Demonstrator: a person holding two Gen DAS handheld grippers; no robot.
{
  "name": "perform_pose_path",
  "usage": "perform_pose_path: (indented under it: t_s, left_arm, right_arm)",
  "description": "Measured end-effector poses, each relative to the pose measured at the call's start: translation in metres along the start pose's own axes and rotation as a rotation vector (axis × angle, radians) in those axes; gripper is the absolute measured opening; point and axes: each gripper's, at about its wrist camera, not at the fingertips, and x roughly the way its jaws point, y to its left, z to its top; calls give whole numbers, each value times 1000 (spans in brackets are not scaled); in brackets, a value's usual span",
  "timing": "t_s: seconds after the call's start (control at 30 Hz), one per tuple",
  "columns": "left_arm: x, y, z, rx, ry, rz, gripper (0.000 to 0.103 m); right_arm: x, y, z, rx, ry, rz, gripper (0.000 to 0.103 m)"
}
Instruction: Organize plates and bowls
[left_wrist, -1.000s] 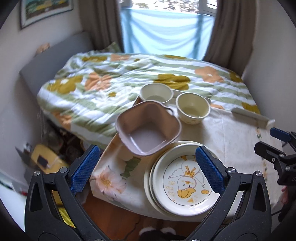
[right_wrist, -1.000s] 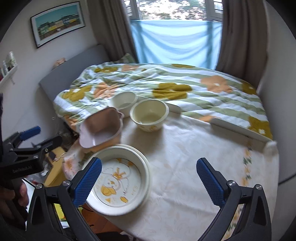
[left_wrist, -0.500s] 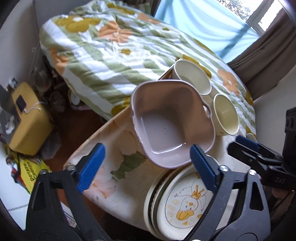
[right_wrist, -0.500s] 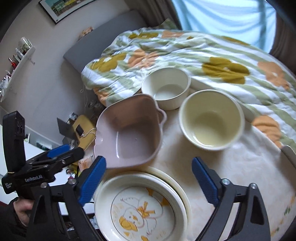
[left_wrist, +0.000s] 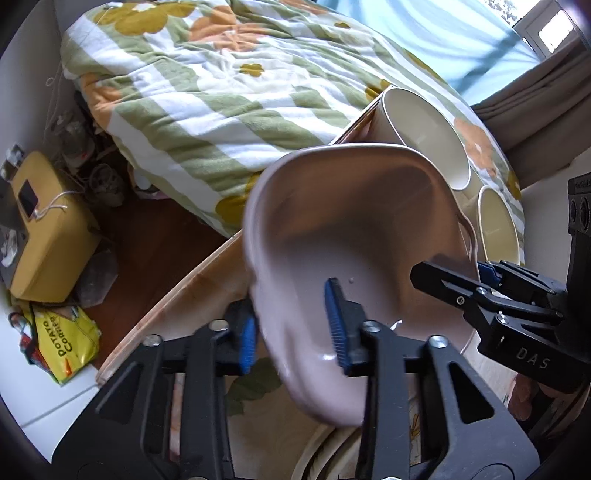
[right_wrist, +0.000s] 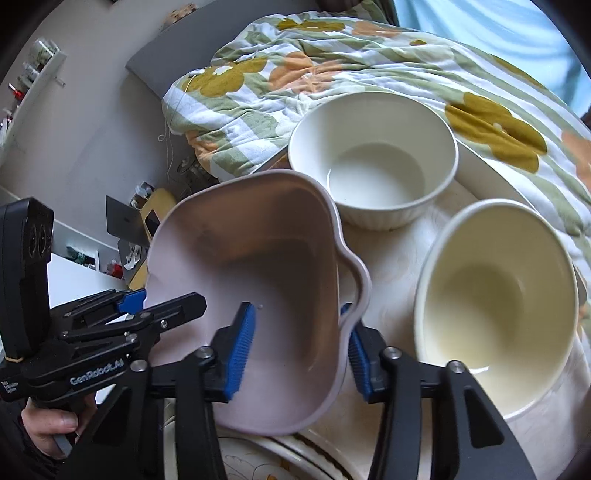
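A square pink bowl (left_wrist: 354, 236) (right_wrist: 258, 266) with a wavy handle sits tilted over the stacked duck plates (right_wrist: 258, 458). My left gripper (left_wrist: 291, 332) straddles its near-left wall, one blue pad inside and one outside, closed in on the wall. My right gripper (right_wrist: 295, 343) straddles the opposite wall beside the handle the same way. Each gripper shows in the other's view, my right one (left_wrist: 491, 295) and my left one (right_wrist: 125, 314). A white bowl (right_wrist: 373, 162) and a cream bowl (right_wrist: 495, 299) stand behind on the table.
The table edge (left_wrist: 166, 295) runs close on the left, with floor, a yellow box (left_wrist: 48, 229) and a snack bag (left_wrist: 59, 339) below. A bed with a floral quilt (left_wrist: 207, 85) lies just behind the table.
Both grippers have moved in onto the pink bowl and their jaws have narrowed from wide open to gripping its opposite walls. The bowl looks tilted.
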Motion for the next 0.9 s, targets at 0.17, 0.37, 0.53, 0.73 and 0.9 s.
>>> perform_pose_path:
  t_s: [0.17,0.37,0.53,0.73,0.9]
  left_arm:
    - [2,-1,1,20,-4,23,20]
    - [-3,-6,2,63,-23,39,20]
    - [-26,-15,5,113,-63,38,20]
    - [-70,-50,-3,196,-126,15,20]
    - [-106,-104,-34,306,-155,-18,20]
  right_arm:
    - [1,-7,0,-11,6,-53,15]
    - [-4,-8,-3,1,-17,-70,12]
    - [-24,-2,-8,22,-73,-69,12]
    - [-76,0,-34,84,-166,-69,12]
    - [-137,-8,-85,173,-270,-84,12]
